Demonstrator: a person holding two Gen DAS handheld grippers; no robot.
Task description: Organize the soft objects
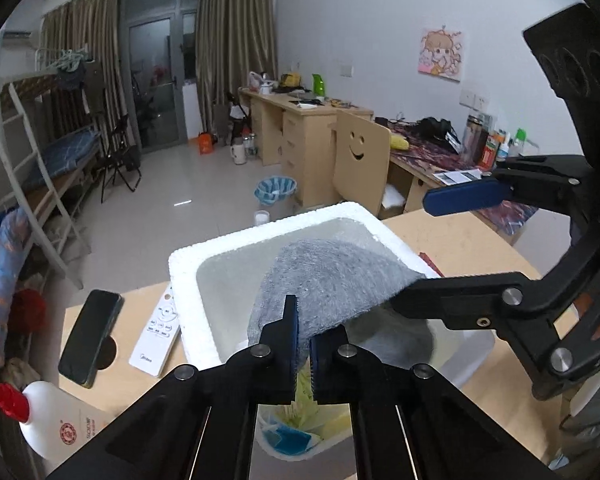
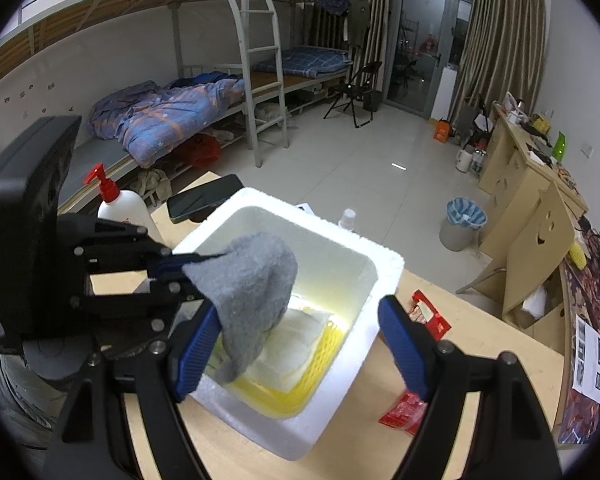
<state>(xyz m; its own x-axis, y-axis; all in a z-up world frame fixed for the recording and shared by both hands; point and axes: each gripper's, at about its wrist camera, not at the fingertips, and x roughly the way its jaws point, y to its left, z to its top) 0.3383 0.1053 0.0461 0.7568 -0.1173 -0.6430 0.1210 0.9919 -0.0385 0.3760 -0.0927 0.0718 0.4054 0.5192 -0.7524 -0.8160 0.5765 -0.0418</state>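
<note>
The left gripper (image 1: 304,354) pinches the grey cloth (image 1: 332,284) above the foam box (image 1: 188,280) ahead, likely to drop it in; the right gripper (image 2: 288,344) hangs spread apart, holding nothing.

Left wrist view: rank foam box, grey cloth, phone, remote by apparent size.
1. foam box
2. grey cloth, held in the left tongs, so nearness inflates it
3. phone and remote: look alike, not ranked

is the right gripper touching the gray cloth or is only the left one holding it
Apart. In the right wrist view the right gripper is open with its fingers clear of the gray cloth, which hangs from the left gripper over the foam box.
</note>
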